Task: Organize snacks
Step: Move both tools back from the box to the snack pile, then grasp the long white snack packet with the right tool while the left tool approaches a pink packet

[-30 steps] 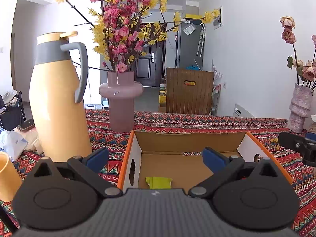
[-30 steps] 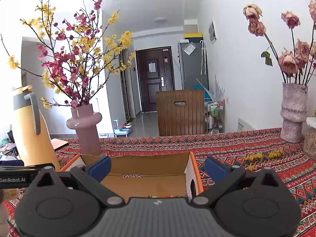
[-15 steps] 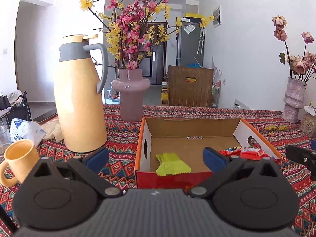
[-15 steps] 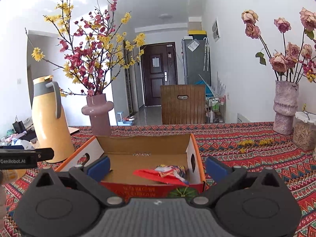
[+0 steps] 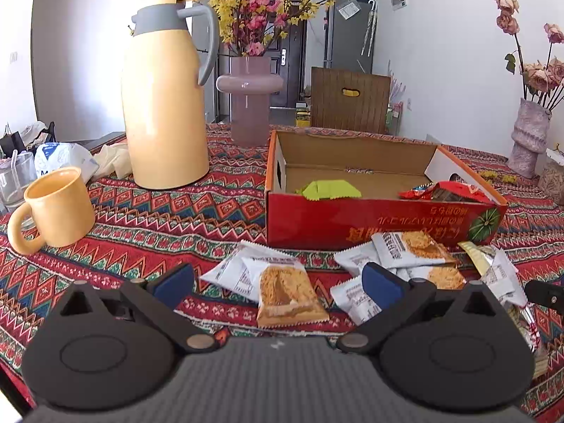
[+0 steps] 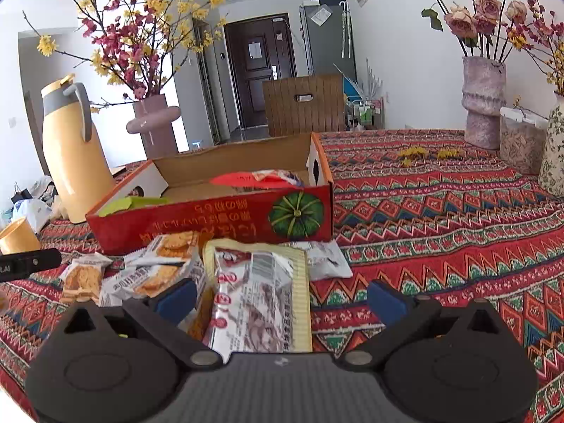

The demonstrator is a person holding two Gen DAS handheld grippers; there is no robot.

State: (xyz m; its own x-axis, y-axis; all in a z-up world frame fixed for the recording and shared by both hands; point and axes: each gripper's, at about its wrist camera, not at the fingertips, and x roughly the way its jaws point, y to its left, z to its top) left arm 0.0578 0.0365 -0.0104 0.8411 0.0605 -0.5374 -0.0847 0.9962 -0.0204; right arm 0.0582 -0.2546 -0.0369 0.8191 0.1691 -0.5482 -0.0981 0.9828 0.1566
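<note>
Both grippers have drawn back from the box (image 5: 384, 218), revealing loose snack packets (image 5: 287, 294) on the tablecloth before it; left gripper (image 5: 278, 278) and right gripper (image 6: 280, 296) spread, empty; packets probably light, crinkly, slippery, best pinched at a sealed edge.

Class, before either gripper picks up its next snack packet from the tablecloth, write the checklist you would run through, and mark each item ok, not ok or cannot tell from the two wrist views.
1. Left gripper open and empty: ok.
2. Right gripper open and empty: ok.
3. A packet lies between the left fingers: ok, the biscuit packet sits there on the cloth.
4. A packet lies between the right fingers: ok, the long striped packet.
5. The red box has room: ok; only a green packet and red packets show inside.
6. The target packet is free of its neighbours: cannot tell; the packets overlap in a pile.
</note>
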